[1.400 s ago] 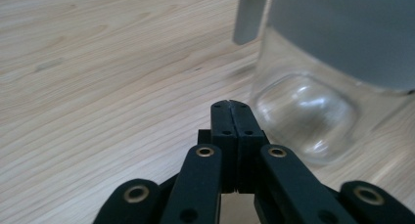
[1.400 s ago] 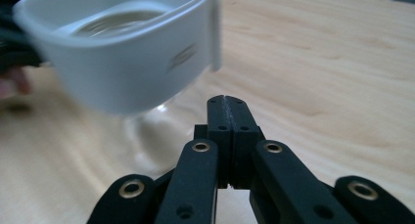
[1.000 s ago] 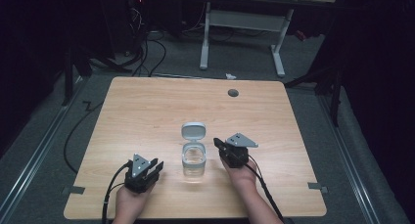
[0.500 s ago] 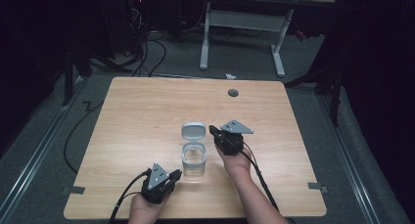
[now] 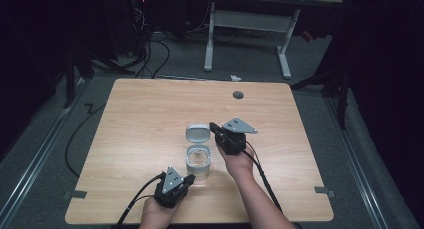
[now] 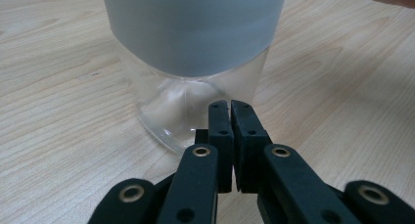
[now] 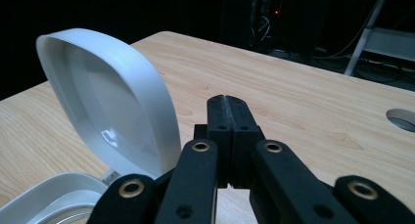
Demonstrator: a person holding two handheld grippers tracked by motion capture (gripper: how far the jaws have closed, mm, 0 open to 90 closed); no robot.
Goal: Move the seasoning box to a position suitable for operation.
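Observation:
A clear glass jar (image 5: 199,163) with a grey band near its top stands at the table's middle front, its hinged white lid (image 5: 198,134) tipped open behind it. My left gripper (image 5: 189,180) lies low near the front edge and points at the jar's base (image 6: 171,116). Its jaws have just been closing and are now shut with nothing between them (image 6: 229,104). My right gripper (image 5: 214,126) hovers just right of the open lid (image 7: 112,106), shut and empty (image 7: 228,99). The jar's white rim (image 7: 49,204) sits below it.
The light wooden table (image 5: 150,114) has a round cable hole (image 5: 238,95) at the back right. Behind the table a white desk frame (image 5: 245,19) and cables stand on a dark floor. Cables trail from both grippers toward the front edge.
My left hand slid right along the front edge toward the jar and its jaws closed. My right gripper rose and moved back to beside the lid.

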